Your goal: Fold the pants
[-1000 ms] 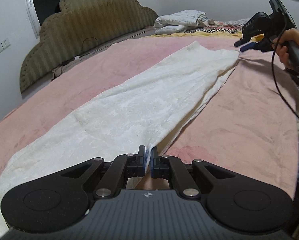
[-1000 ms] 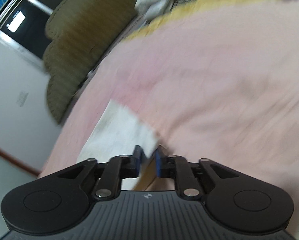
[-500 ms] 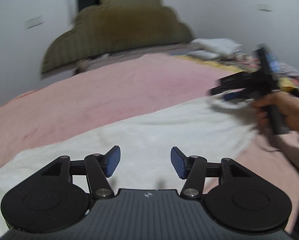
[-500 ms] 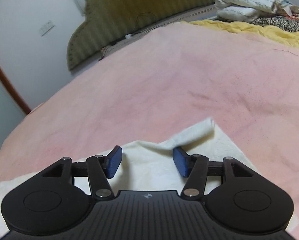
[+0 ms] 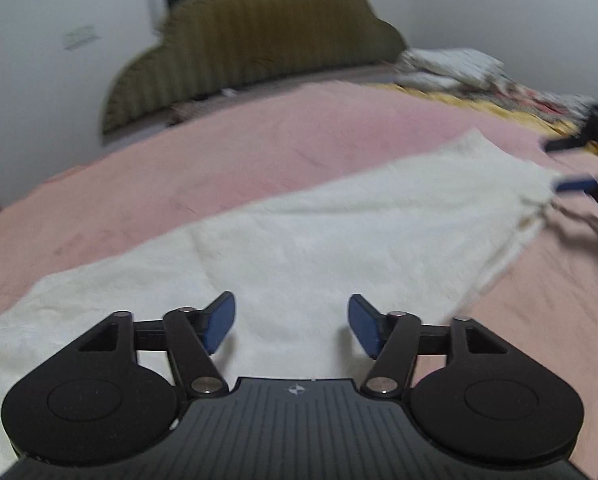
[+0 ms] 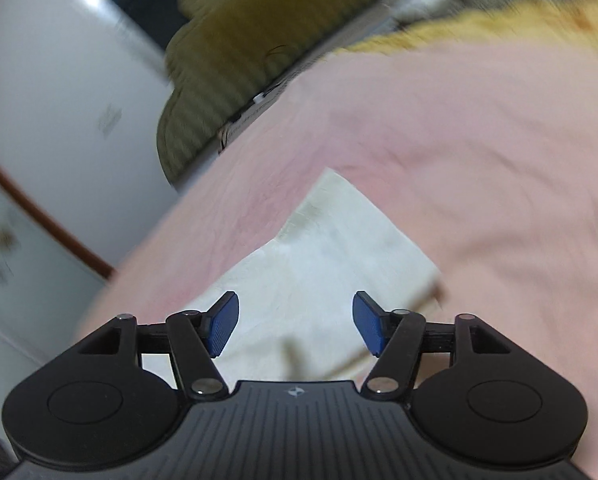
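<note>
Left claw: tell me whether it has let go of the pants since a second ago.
Yes. The left claw was pinching the white pants; its jaws are now opening, above the cloth.

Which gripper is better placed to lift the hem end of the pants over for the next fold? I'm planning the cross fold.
Probably the right gripper: the pants end just ahead of its opening, empty fingers. The left gripper, also opening and empty, sits over mid-length cloth.

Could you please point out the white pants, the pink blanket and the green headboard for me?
white pants [image 5: 319,236], left wrist view, middle of the spread cloth.
pink blanket [image 5: 259,140], left wrist view, bare stretch beyond the pants.
green headboard [image 5: 259,36], left wrist view, centre of its ribbed face.
</note>
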A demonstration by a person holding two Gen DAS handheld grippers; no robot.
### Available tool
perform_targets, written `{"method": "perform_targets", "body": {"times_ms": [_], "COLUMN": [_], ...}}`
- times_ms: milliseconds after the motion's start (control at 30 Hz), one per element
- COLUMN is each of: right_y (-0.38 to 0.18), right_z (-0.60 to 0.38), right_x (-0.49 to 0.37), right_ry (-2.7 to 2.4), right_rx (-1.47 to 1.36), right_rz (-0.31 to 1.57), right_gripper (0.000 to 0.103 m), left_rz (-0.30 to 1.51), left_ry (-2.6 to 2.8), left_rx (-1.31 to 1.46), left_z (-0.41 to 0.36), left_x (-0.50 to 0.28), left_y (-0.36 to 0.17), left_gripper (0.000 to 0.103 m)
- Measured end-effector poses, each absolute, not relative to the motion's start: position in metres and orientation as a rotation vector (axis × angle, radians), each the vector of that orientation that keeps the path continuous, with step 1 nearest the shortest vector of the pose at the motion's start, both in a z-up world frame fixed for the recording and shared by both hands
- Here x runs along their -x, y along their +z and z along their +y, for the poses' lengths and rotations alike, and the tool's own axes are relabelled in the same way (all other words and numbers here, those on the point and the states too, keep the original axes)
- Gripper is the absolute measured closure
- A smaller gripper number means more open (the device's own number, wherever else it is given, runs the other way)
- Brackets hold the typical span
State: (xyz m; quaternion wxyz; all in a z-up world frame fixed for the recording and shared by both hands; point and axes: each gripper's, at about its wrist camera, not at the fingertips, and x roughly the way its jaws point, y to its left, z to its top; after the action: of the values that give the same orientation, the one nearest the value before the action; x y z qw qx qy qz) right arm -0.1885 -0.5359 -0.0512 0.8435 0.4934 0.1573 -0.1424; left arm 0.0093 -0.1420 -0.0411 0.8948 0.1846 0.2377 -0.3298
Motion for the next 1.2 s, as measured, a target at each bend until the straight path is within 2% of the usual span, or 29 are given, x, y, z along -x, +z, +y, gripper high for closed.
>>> {"method": "perform_targets", "body": {"times_ms": [67, 167, 300, 467, 600, 700, 800, 867, 967, 1100, 1200], "right_y": [-0.064, -0.078, -0.081, -0.089, -0.089, -0.085, -0.078, -0.078, -0.079, -0.085, -0.081], "right_z": [-0.537, -0.533, -0.531, -0.542, -0.543, -0.534, -0.531, -0.531, -0.532, -0.536, -0.532], "right_x": [0.194, 0.193, 0.187, 0.174, 0.152, 0.135, 0.127, 0.129, 0.129, 0.136, 0.131], "right_ry": [-0.263, -0.227, -0.221, -0.293, -0.383, -0.442, -0.420, -0.418, -0.396, -0.368, -0.387], "right_rx": [-1.118, -1.141, -1.106, -1.093, -1.003, -0.867, -0.801, -0.794, -0.789, -0.828, -0.809], "right_rz": [0.340, 0.382, 0.343, 0.217, 0.166, 0.203, 0.239, 0.244, 0.241, 0.188, 0.216], "right_gripper": [0.039, 0.040, 0.041, 0.043, 0.043, 0.042, 0.023, 0.022, 0.014, 0.014, 0.015], "left_rz": [0.452, 0.483, 0.577, 0.598, 0.612, 0.611, 0.612, 0.611, 0.611, 0.610, 0.610], "left_ry": [-0.614, -0.547, -0.512, -0.507, -0.512, -0.507, -0.510, -0.511, -0.519, -0.528, -0.542], "left_rx": [-0.344, -0.301, -0.240, -0.202, -0.177, -0.183, -0.180, -0.177, -0.164, -0.153, -0.135], "left_z": [-0.144, -0.144, -0.137, -0.130, -0.127, -0.129, -0.129, -0.130, -0.127, -0.125, -0.122], "left_x": [-0.008, -0.008, -0.011, -0.015, -0.018, -0.018, -0.019, -0.019, -0.020, -0.019, -0.019], "left_y": [-0.044, -0.049, -0.059, -0.067, -0.067, -0.068, -0.067, -0.067, -0.067, -0.067, -0.066], "left_gripper": [0.021, 0.021, 0.021, 0.008, 0.005, 0.003, 0.003, 0.003, 0.001, 0.001, 0.001]}}
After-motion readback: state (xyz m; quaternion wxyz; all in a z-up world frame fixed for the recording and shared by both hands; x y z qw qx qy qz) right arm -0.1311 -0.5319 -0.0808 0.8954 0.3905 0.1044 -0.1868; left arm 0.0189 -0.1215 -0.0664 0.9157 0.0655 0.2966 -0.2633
